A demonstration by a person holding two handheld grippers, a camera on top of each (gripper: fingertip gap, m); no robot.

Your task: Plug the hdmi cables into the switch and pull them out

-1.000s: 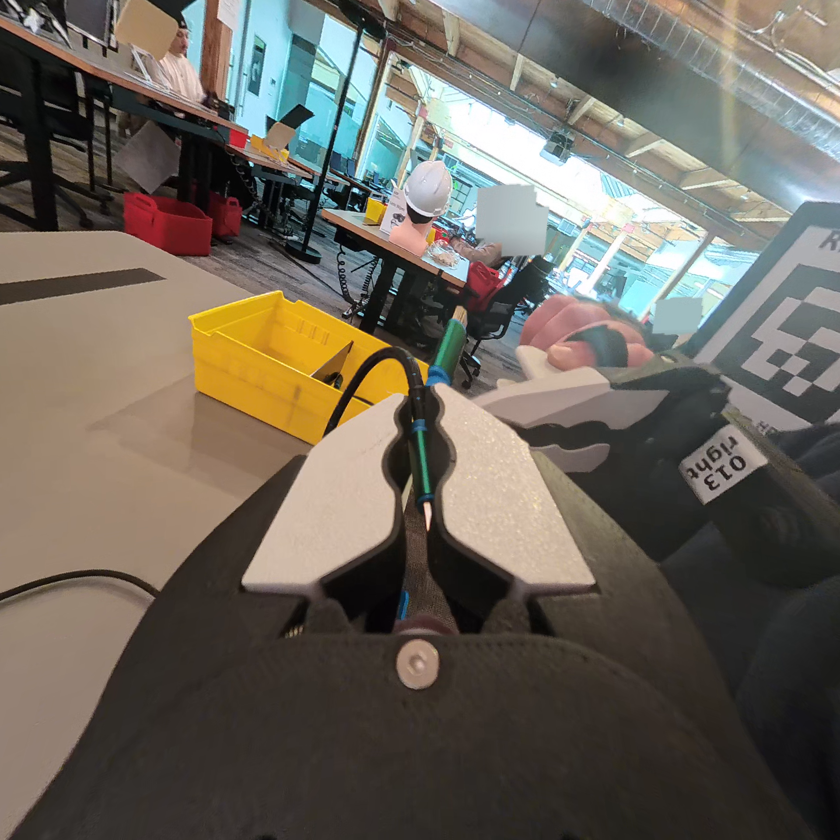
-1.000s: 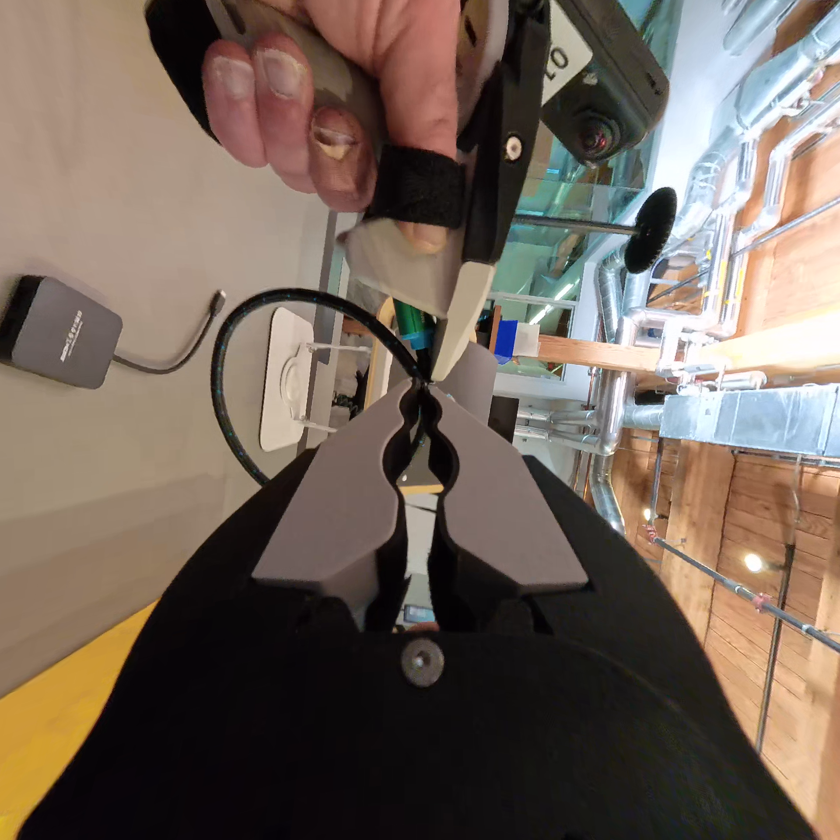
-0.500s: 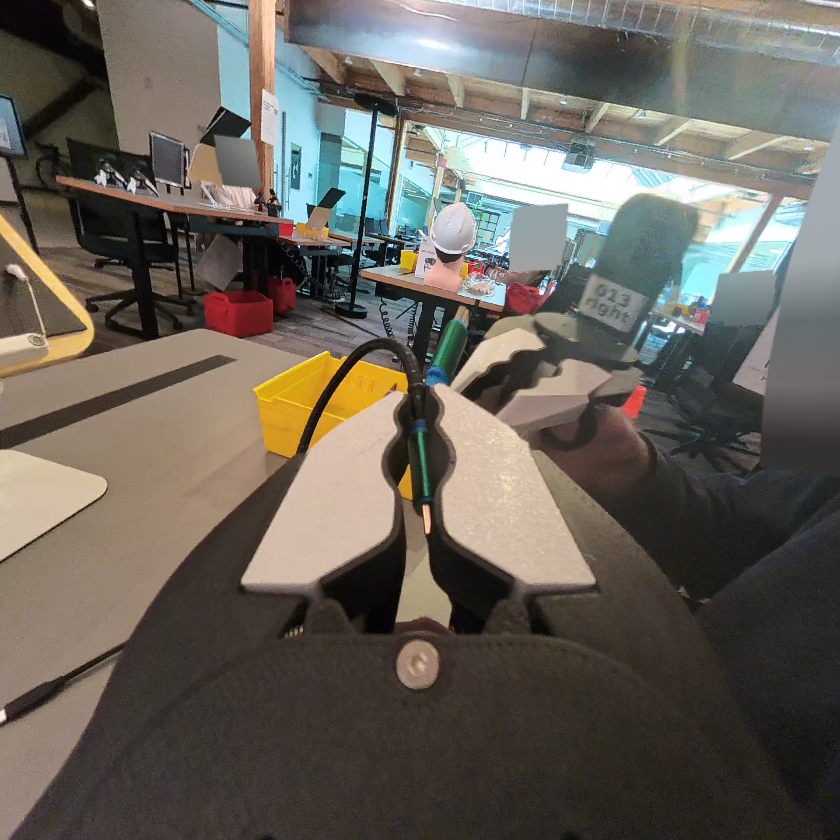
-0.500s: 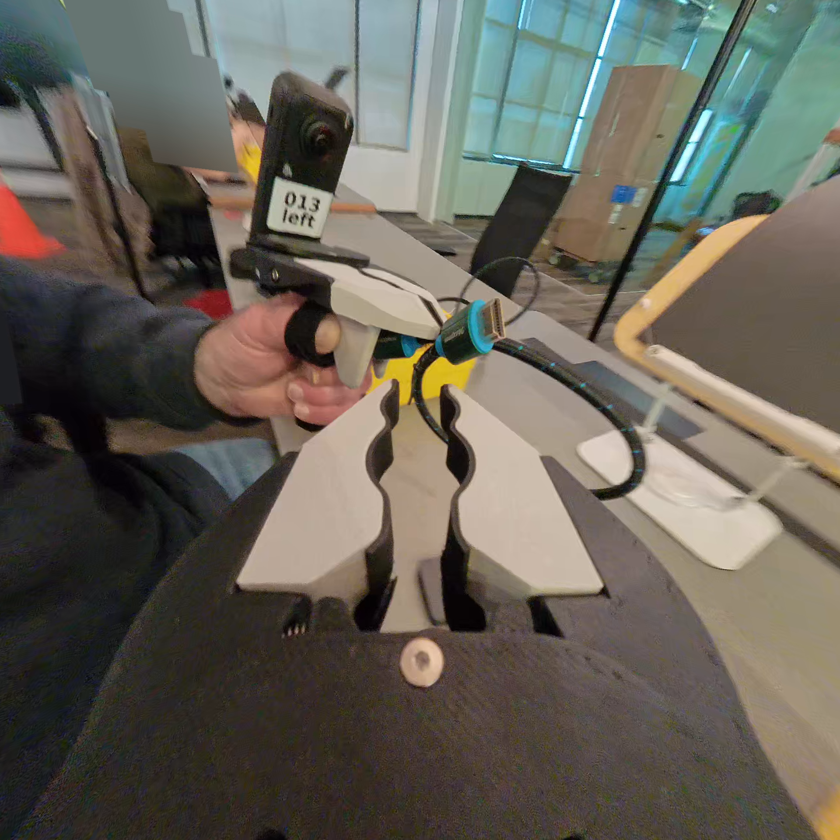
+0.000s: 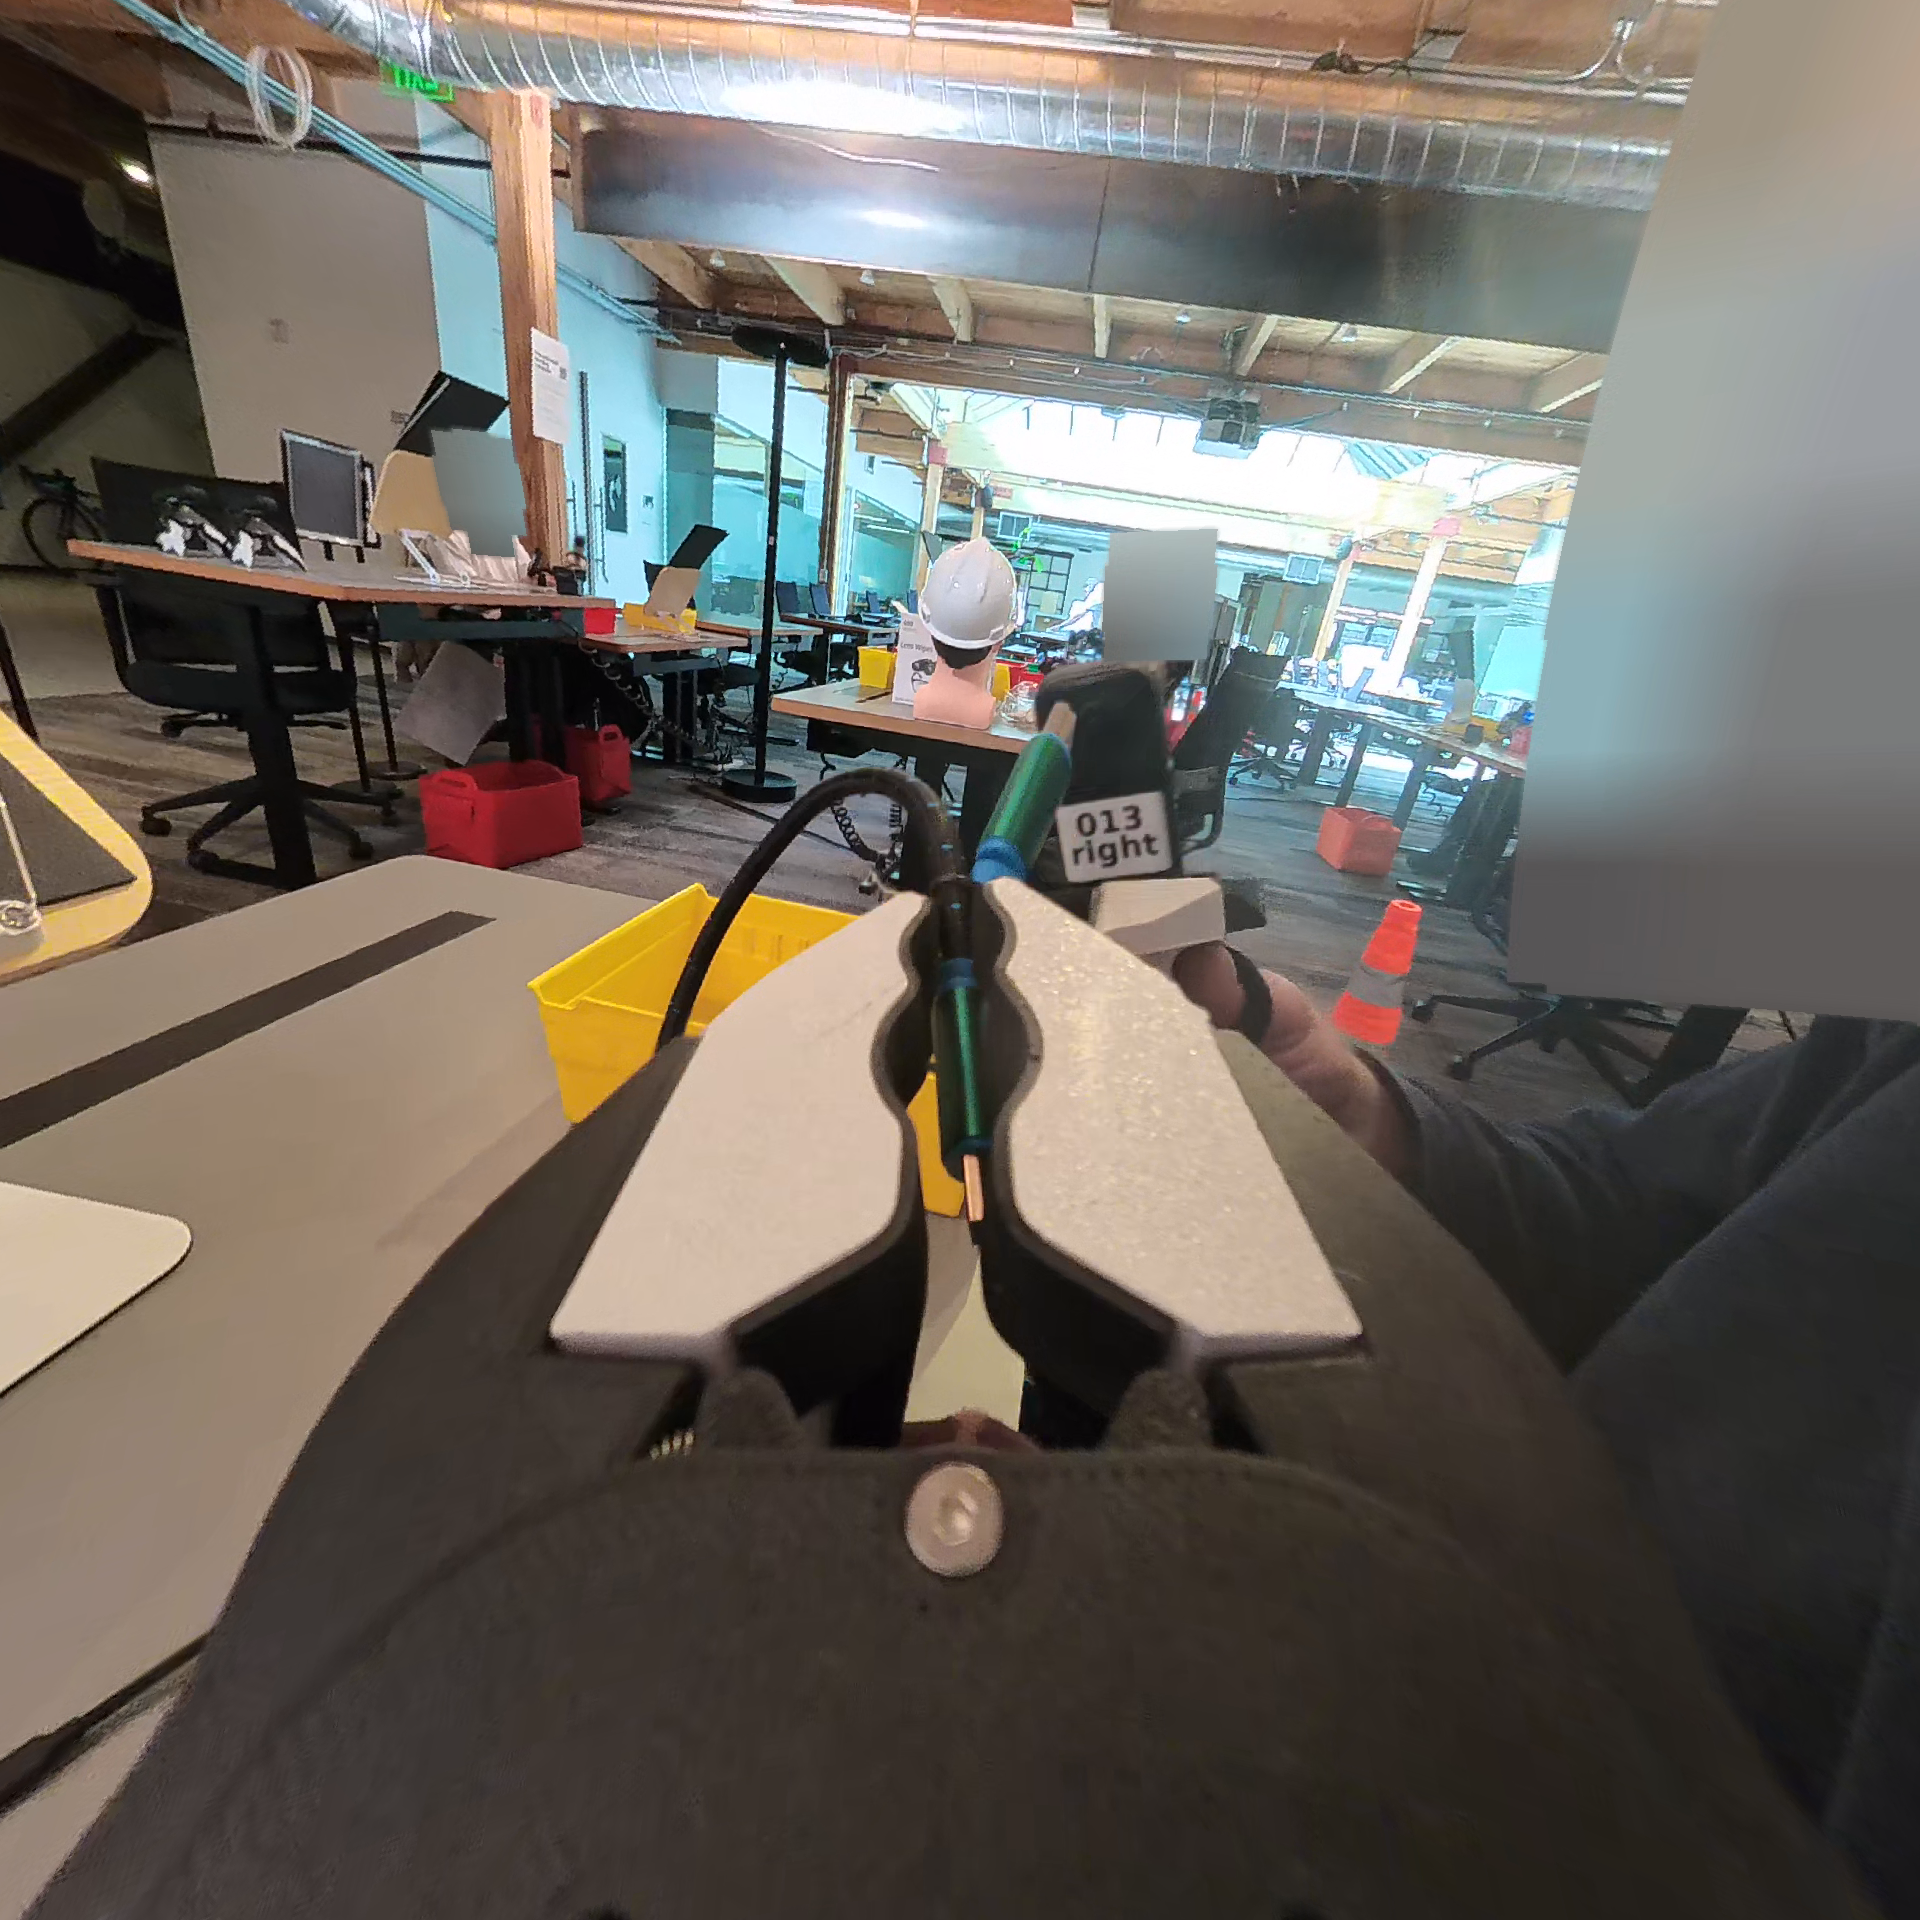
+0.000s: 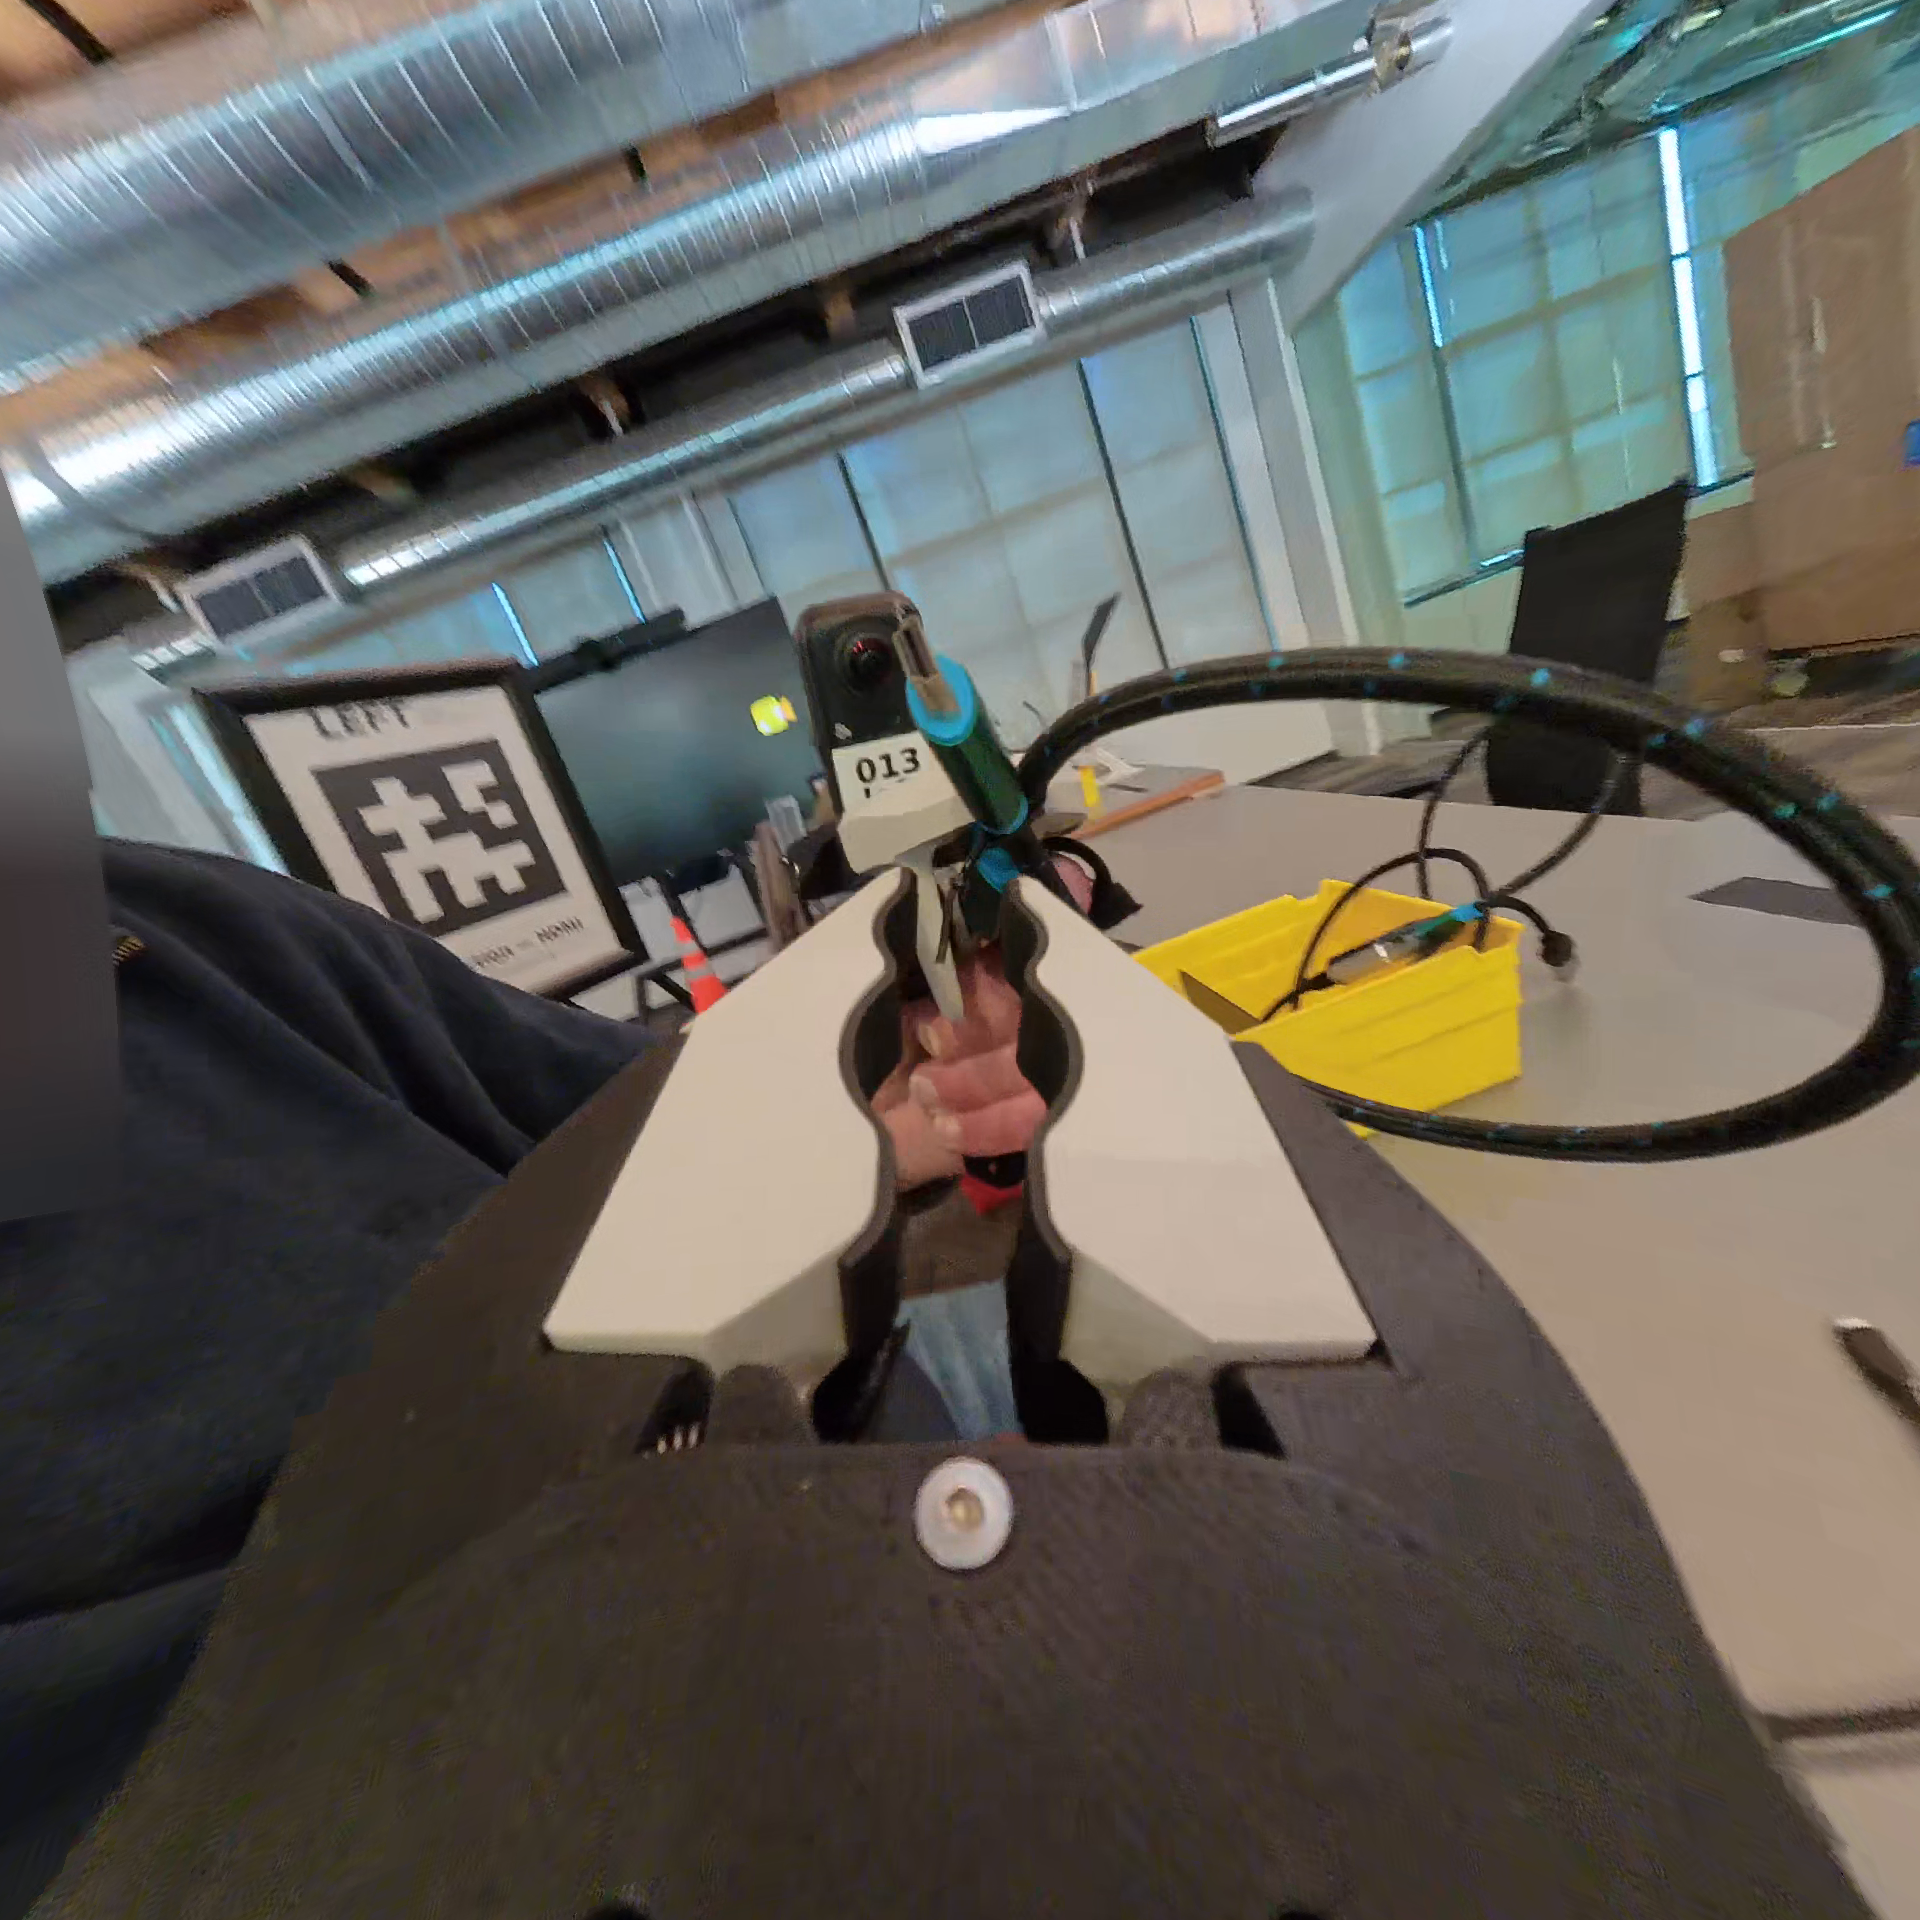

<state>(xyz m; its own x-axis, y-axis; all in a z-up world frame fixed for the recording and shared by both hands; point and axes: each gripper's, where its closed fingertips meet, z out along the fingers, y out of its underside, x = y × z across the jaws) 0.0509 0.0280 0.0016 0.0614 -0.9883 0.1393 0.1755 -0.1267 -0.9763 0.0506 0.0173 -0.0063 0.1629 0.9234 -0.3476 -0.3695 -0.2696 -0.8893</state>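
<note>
My left gripper (image 5: 956, 904) is shut on a black braided HDMI cable (image 5: 748, 894). One green plug (image 5: 961, 1060) lies between its jaws and points back at the camera. A second green plug (image 5: 1029, 790) sticks up past the fingertips. The right wrist view shows that plug (image 6: 966, 748) upright, with the cable (image 6: 1662, 727) looping wide to the right. My right gripper (image 6: 961, 888) is open by a narrow gap and empty. It faces the left gripper from close by, just behind the upright plug in the left wrist view (image 5: 1153, 914). The switch is not in view.
A yellow bin (image 6: 1382, 1029) with several cables in it stands on the grey table (image 5: 260, 1091); it also shows in the left wrist view (image 5: 623, 997). A white stand base (image 5: 62, 1278) lies at the left. A thin dark cable (image 6: 1818, 1725) crosses the table's near right.
My right gripper went from shut at the cable to open, then swung round to face the left gripper closely. The left gripper kept its hold and levelled out.
</note>
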